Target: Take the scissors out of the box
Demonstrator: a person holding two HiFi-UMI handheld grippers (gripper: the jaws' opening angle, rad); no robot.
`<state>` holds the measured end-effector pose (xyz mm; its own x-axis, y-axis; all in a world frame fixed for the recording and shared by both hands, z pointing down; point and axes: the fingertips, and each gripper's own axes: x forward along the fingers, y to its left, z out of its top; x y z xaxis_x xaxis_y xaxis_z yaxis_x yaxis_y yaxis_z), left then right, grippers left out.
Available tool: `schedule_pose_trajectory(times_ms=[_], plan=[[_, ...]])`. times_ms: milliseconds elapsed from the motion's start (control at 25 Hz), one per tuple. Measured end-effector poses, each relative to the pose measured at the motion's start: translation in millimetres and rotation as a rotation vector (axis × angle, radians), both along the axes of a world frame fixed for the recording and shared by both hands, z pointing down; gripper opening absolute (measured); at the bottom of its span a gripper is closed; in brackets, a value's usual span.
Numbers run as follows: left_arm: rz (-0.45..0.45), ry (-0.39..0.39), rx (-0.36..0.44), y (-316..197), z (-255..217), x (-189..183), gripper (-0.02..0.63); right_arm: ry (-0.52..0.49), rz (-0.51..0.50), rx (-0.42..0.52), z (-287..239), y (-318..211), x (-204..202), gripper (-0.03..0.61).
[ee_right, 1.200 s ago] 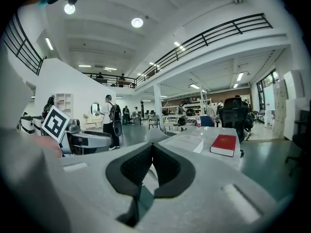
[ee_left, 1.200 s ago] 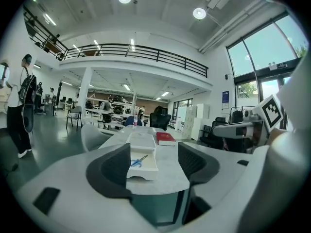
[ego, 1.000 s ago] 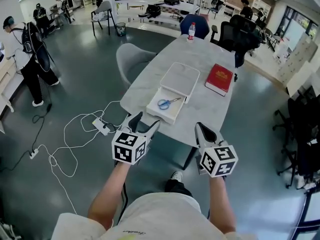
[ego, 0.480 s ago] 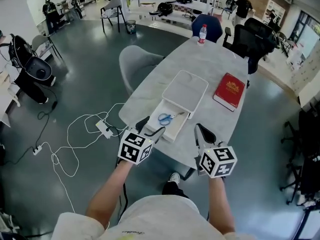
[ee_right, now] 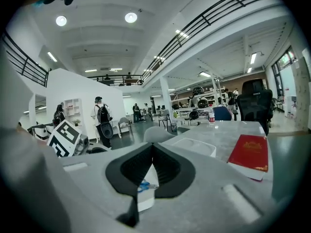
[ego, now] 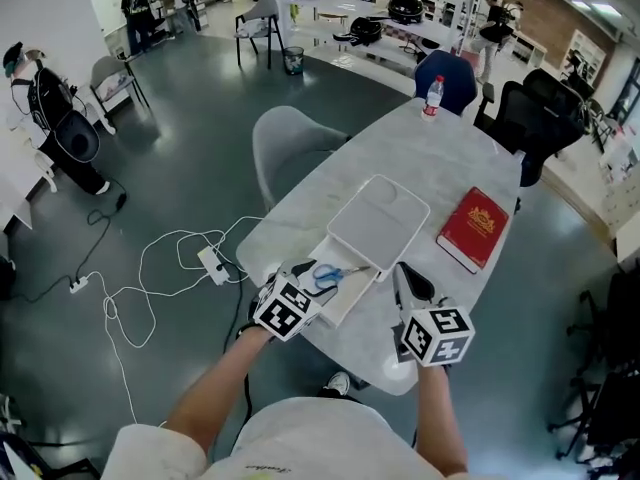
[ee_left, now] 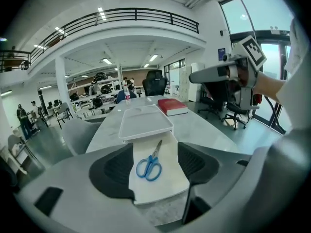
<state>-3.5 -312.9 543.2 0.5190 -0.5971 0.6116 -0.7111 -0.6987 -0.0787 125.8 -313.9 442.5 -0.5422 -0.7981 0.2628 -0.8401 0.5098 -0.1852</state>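
The blue-handled scissors [ego: 333, 274] lie in the pulled-out tray of the white box [ego: 345, 298] at the table's near end; its flat lid part [ego: 378, 222] sits behind. My left gripper [ego: 297, 273] is open at the tray's near-left edge. In the left gripper view the scissors [ee_left: 149, 164] show between its two dark pads [ee_left: 114, 171], apart from both. My right gripper [ego: 408, 284] hovers shut and empty just right of the tray. Past its closed jaws, the right gripper view shows the scissors [ee_right: 144, 186] and the box [ee_right: 146, 200].
A red book [ego: 474, 226] lies right of the box, and a water bottle [ego: 432, 96] stands at the far end of the grey table [ego: 400, 158]. A grey chair [ego: 290, 143] stands left of the table. Cables and a power strip [ego: 212, 264] lie on the floor. People stand far left.
Both grippers have come forward to the table. The left one now reaches the tray's near edge by the scissors, and the right one is beside the box. The scissors have not moved.
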Motion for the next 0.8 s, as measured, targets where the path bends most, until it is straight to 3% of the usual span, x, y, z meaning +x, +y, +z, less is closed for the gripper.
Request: schedule_pose_trajectory(times_ms=[440,800], plan=[[0.131,-0.242,-0.087,-12,40,9,0.276,-0.043,-0.057,0.004,6,-35,-3,0.005],[0.256,-0.329,-0.141,-19,60,6,0.276,-0.026,-0.007,-0.01,10,-35,-9,0.005]])
